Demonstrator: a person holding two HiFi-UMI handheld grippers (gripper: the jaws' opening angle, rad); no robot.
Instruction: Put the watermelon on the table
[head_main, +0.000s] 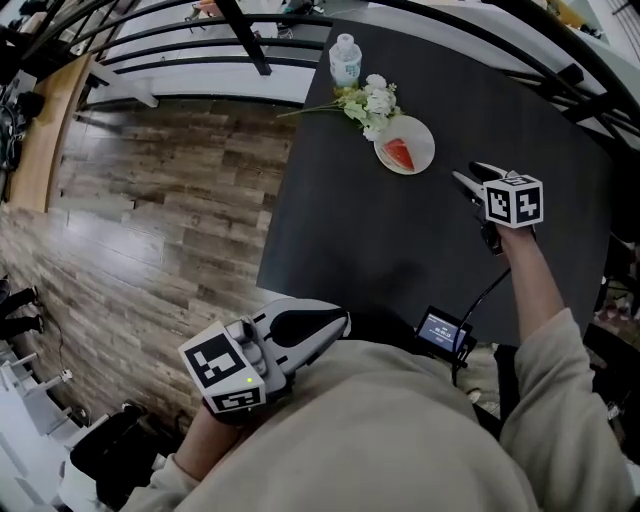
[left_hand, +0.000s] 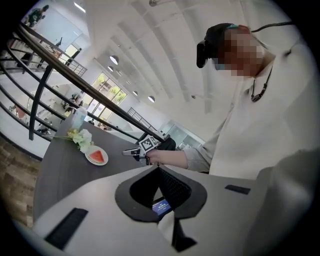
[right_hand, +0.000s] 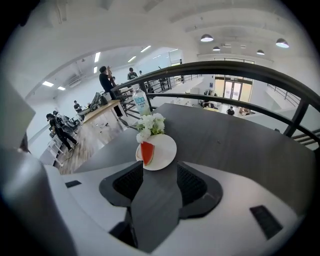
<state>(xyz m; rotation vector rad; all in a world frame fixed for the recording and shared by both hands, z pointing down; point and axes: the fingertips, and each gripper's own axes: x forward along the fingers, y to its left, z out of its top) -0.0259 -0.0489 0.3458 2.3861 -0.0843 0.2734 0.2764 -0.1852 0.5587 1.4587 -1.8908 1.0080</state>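
A red watermelon slice (head_main: 399, 154) lies on a white plate (head_main: 421, 139) on the far part of the dark table (head_main: 380, 240). My right gripper (head_main: 470, 176) hovers over the table to the right of the plate, open and holding nothing. In the right gripper view the slice (right_hand: 146, 151) and plate (right_hand: 168, 146) sit just beyond the spread jaws (right_hand: 160, 169). My left gripper (head_main: 343, 320) is held close to my body at the table's near edge, jaws together with nothing in them. The left gripper view (left_hand: 159, 169) shows the slice (left_hand: 99, 156) far off.
White flowers (head_main: 371, 100) lie right behind the plate, with a water bottle (head_main: 346, 59) beyond them. A black railing (head_main: 240, 35) runs past the table's far side. Wooden floor (head_main: 150, 200) lies to the left. A small lit screen (head_main: 441, 331) hangs at my waist.
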